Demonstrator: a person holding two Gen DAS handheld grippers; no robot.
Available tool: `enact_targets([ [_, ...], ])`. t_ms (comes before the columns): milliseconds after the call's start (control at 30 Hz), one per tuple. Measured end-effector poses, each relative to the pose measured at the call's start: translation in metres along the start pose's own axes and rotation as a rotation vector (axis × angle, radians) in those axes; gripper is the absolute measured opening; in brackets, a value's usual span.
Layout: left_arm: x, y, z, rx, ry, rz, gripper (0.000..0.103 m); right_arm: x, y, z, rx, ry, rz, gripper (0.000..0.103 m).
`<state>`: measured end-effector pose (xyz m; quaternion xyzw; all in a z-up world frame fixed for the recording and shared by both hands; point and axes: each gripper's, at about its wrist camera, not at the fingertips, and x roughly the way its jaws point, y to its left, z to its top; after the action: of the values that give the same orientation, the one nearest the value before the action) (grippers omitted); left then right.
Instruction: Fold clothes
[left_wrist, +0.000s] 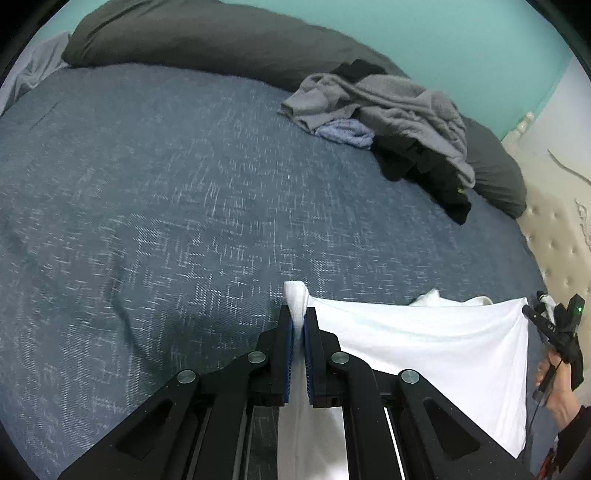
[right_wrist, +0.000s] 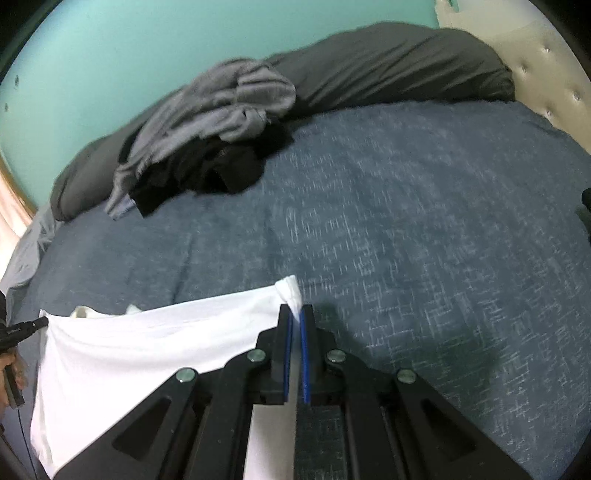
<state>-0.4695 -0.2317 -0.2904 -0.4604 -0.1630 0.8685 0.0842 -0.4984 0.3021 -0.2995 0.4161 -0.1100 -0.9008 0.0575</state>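
A white garment (left_wrist: 424, 343) hangs stretched above the blue bedspread (left_wrist: 166, 206). My left gripper (left_wrist: 298, 318) is shut on its left top corner, a bunch of white cloth poking out past the blue pads. In the left wrist view the right gripper (left_wrist: 543, 310) shows at the far right, held by a hand (left_wrist: 554, 387), pinching the other corner. In the right wrist view my right gripper (right_wrist: 296, 314) is shut on a corner of the white garment (right_wrist: 147, 350), and the left gripper (right_wrist: 40, 323) appears at the left edge holding the opposite corner.
A heap of grey and black clothes (left_wrist: 399, 122) lies at the far side of the bed, seen too in the right wrist view as clothes (right_wrist: 207, 136). Dark grey pillows (left_wrist: 207, 40) line the teal wall. A cream tufted headboard (left_wrist: 561, 236) borders the bed.
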Motion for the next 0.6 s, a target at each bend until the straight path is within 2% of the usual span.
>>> enact_targets([
  [233,0.007,0.001,0.0,-0.027,0.016,0.009,0.01,0.017,-0.001,-0.004,0.01,0.08,-0.009,0.006],
  [300,0.0,0.003,0.0,-0.032,-0.001,0.008,0.015,0.012,-0.003,-0.003,0.022,0.066,-0.002,0.007],
  [400,-0.012,0.007,-0.002,-0.041,-0.028,0.012,0.016,-0.001,-0.008,-0.002,0.031,0.015,-0.001,0.008],
  [533,-0.017,0.002,-0.006,-0.006,-0.037,0.011,0.018,-0.006,-0.007,-0.003,0.022,0.019,0.024,0.011],
  [600,-0.019,-0.002,-0.008,0.012,-0.04,0.008,0.018,-0.01,0.001,-0.004,0.0,-0.004,0.08,0.013],
])
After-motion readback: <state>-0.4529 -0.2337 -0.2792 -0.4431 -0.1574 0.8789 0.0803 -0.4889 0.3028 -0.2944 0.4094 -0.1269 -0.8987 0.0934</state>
